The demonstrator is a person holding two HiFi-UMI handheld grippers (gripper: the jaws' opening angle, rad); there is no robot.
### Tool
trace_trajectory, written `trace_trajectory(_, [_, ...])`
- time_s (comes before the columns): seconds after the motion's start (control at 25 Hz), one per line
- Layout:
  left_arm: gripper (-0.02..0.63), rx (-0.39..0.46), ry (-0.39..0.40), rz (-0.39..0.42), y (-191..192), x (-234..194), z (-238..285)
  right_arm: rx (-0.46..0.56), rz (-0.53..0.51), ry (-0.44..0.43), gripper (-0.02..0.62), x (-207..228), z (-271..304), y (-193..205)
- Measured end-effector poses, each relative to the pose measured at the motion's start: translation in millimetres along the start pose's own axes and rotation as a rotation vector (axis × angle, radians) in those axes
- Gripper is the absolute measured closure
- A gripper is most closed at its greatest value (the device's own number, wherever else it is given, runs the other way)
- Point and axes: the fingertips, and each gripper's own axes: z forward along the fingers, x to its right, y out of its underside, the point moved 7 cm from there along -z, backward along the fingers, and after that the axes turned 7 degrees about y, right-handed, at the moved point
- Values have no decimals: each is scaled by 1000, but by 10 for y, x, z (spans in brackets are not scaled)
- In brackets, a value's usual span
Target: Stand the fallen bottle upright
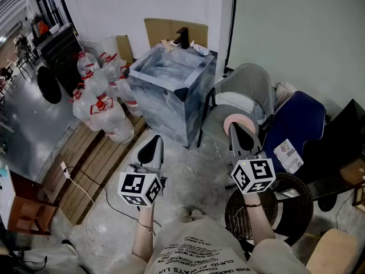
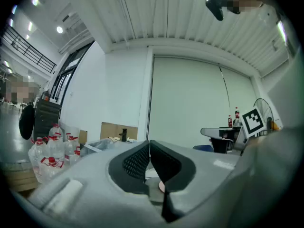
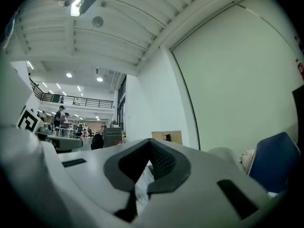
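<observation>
A small pale bottle (image 1: 201,50) seems to lie on its side at the far right corner of a marbled blue-grey box (image 1: 154,93). A black upright object (image 1: 182,37) stands beside it. In the head view my left gripper (image 1: 153,144) is held level over the floor, well short of the box, with its jaws together and empty. My right gripper (image 1: 240,129) hovers beside it near a grey chair (image 1: 249,84), also shut and empty. In the left gripper view the left gripper (image 2: 149,144) has its pads meeting. In the right gripper view the right gripper (image 3: 150,144) is closed too.
Several large water bottles (image 1: 97,99) with red caps are heaped left of the box. A wooden pallet (image 1: 94,164) and a white cable (image 1: 80,184) lie on the floor. A blue chair (image 1: 296,124) and a round wicker stool (image 1: 288,207) stand at the right. Cardboard (image 1: 165,30) leans on the wall.
</observation>
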Motion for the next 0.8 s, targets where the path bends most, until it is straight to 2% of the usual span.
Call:
trace_trajectory(0.2, [581,0,-10,-4,10,37,-39,2,-1,-7,594,19,-51,15])
trace_trajectory(0.4, [580,-4,-19,-3,30,82,-65,7,16,-73,592,32,-55,45])
trace_trajectory(0.48, [581,-9,-25,-4,42,88,-66,-5,26,-64,589,64,-23,75])
trace_trajectory(0.52, [580,-11,-28,-4,50,88,-66,-9,31,-59,575,78,-8,92])
trace_trajectory(0.64, [580,-8,-39,-9,70,61,-74,-17,62,-63,450,95,35,143])
trace_trajectory(0.8, [581,0,-44,-16,78,18,-55,-25,63,-63,374,100,109,203])
